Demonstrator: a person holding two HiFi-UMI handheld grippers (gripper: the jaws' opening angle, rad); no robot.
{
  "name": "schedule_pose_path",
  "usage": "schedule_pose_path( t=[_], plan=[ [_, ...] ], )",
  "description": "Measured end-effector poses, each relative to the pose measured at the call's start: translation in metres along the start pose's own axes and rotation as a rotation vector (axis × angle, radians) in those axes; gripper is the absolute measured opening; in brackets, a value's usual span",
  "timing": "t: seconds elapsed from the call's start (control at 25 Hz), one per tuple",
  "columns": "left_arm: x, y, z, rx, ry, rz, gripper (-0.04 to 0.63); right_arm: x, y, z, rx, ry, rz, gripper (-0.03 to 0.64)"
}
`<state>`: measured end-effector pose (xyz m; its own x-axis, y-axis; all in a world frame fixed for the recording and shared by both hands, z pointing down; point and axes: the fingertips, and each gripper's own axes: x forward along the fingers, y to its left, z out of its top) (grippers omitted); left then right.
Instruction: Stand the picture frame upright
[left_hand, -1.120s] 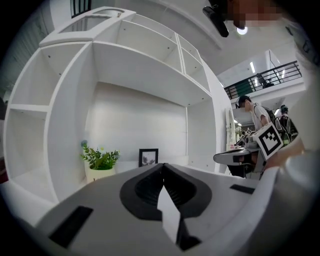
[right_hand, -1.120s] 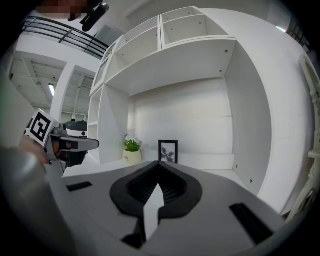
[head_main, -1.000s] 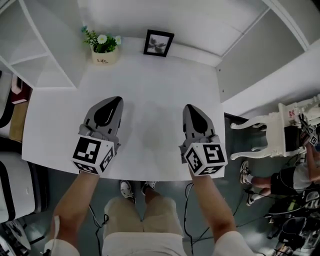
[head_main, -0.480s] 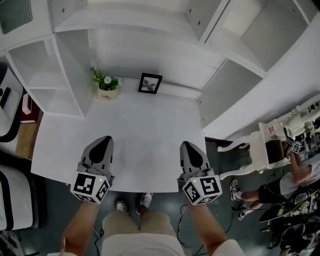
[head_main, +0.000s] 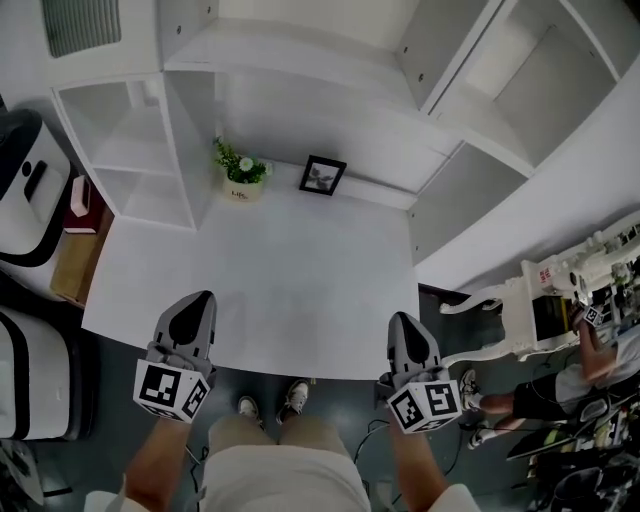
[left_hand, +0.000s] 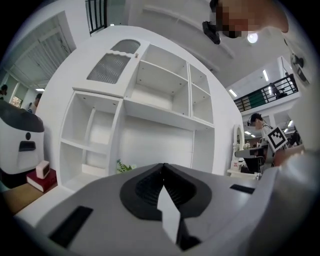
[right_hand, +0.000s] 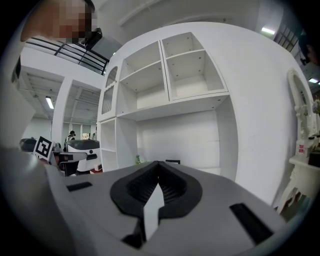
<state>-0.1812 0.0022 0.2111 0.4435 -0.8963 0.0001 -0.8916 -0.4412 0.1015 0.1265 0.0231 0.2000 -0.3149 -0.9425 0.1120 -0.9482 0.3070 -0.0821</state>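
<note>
A: Step?
B: Looks finished. Left gripper (head_main: 195, 303) clenched, empty, at the near edge of the desk (head_main: 300, 270). Potted plant (head_main: 241, 172) at the back, picture frame (head_main: 323, 176) just right of it, upright. Right gripper (head_main: 402, 322) clenched, holding nothing.
A: Next move? Pose?
B: Probably none. 2 forearms low, both grippers pointing level, well apart from the frame.

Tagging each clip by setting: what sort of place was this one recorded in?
Probably a mock home corner inside a workshop or lab: a white desk with built-in shelves, a potted plant and a picture frame, with another person working beside it.
</note>
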Motion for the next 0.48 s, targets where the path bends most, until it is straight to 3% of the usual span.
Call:
schedule_pose_path(
  t=[0.48],
  plan=[
    [-0.069, 0.029, 0.015, -0.031, 0.011, 0.083, 0.017, -0.045, 0.027, 0.020, 0.016, -0.007, -0.058, 0.009]
  ],
)
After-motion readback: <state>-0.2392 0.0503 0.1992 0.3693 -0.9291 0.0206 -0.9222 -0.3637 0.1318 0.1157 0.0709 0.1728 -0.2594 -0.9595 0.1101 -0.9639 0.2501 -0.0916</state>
